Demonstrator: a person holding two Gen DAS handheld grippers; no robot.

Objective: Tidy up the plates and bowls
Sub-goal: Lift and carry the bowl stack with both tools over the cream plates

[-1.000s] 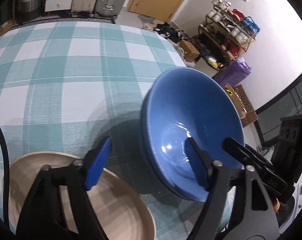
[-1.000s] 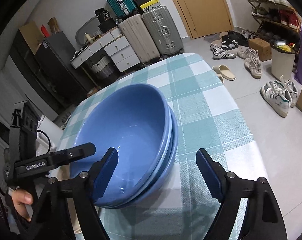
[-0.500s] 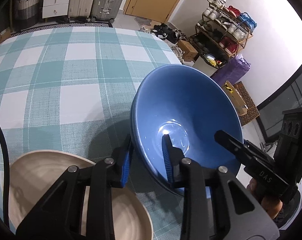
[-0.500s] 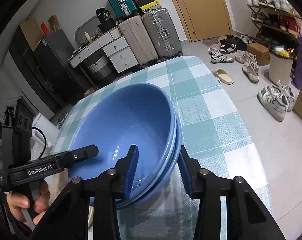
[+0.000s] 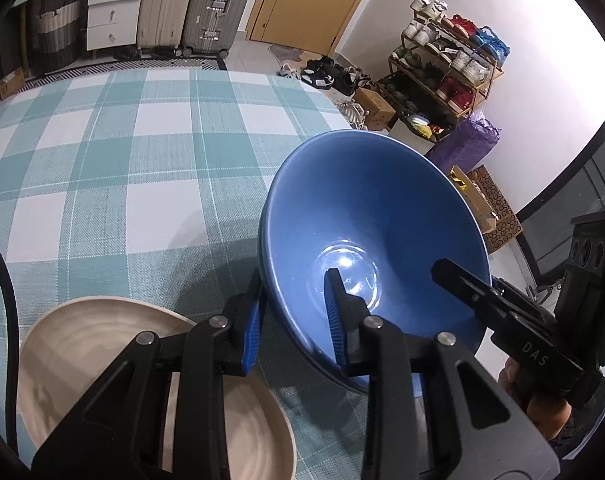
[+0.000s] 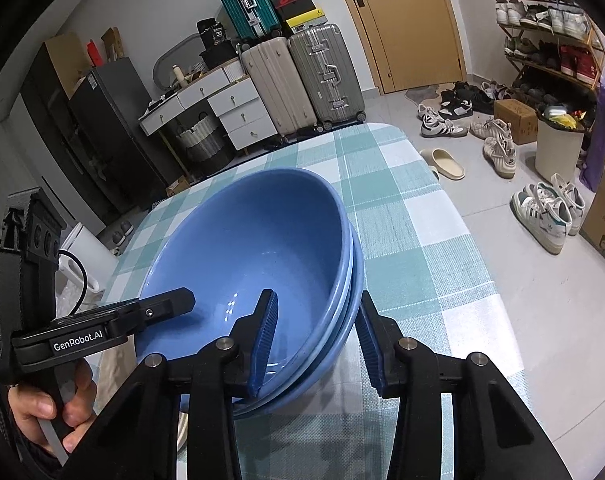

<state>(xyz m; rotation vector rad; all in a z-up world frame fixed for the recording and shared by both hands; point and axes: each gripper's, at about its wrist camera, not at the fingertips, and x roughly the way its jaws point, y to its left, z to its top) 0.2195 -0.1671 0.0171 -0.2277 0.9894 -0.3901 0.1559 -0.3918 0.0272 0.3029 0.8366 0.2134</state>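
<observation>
A stack of blue bowls [image 5: 366,216] [image 6: 258,248] is held tilted above the teal checked tablecloth [image 5: 102,152]. My left gripper [image 5: 296,320] is shut on the stack's near-left rim, one finger inside and one outside. My right gripper [image 6: 316,340] is shut on the opposite rim in the same way. Each gripper shows in the other's view: the right one in the left wrist view [image 5: 502,312], the left one in the right wrist view [image 6: 102,324]. A beige plate [image 5: 102,368] lies on the cloth below my left gripper.
The table's right edge [image 6: 454,216] drops to a floor with shoes and a white bin [image 6: 558,148]. Suitcases [image 6: 302,76] and drawers stand beyond the far edge. A shoe rack [image 5: 446,68] stands by the wall.
Both grippers closed from wide open onto the rims of the blue bowl stack. The stack has lifted and tilted a little off the cloth.
</observation>
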